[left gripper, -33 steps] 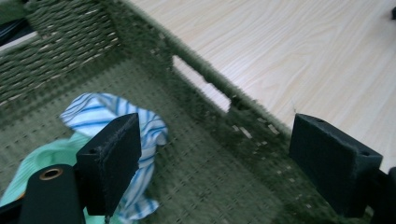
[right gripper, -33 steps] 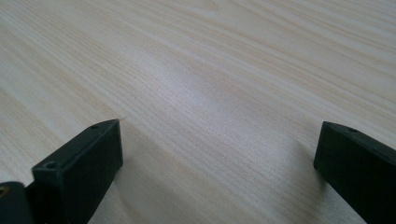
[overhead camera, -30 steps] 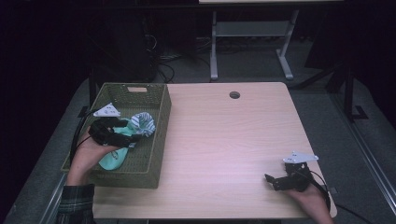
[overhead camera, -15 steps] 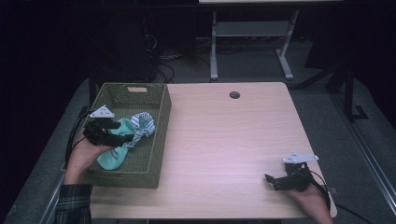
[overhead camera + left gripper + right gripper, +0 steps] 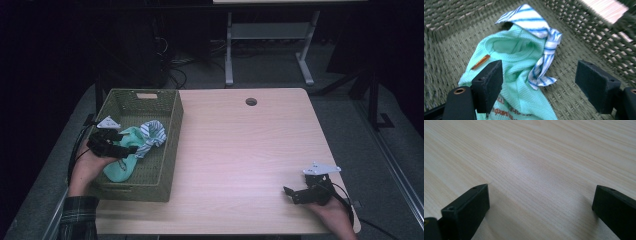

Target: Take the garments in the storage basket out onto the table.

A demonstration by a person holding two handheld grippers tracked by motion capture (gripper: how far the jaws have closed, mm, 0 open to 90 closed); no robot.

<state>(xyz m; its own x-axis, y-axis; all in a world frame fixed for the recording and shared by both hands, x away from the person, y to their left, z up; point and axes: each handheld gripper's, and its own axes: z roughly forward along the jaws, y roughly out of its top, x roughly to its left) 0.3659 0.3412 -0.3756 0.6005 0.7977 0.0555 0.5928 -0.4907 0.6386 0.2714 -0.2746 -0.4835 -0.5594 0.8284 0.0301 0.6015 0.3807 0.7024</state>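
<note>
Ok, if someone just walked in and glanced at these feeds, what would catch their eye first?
Probably the mint green cloth with a blue-striped white cloth draped over it, bright against the olive woven basket at the table's left edge. The left gripper hangs just over them, fingers open with the green cloth between. The right gripper rests open on the bare pale wood table, near right.

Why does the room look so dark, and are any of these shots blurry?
High view: light falls on the table alone, and the surroundings sink into black. Left gripper view: the mint cloth and striped cloth are fairly sharp, but the basket wall smears at top right, where a pale patch is washed out. Right gripper view: a soft sheen on the wood, with shadows beside the fingers.
</note>
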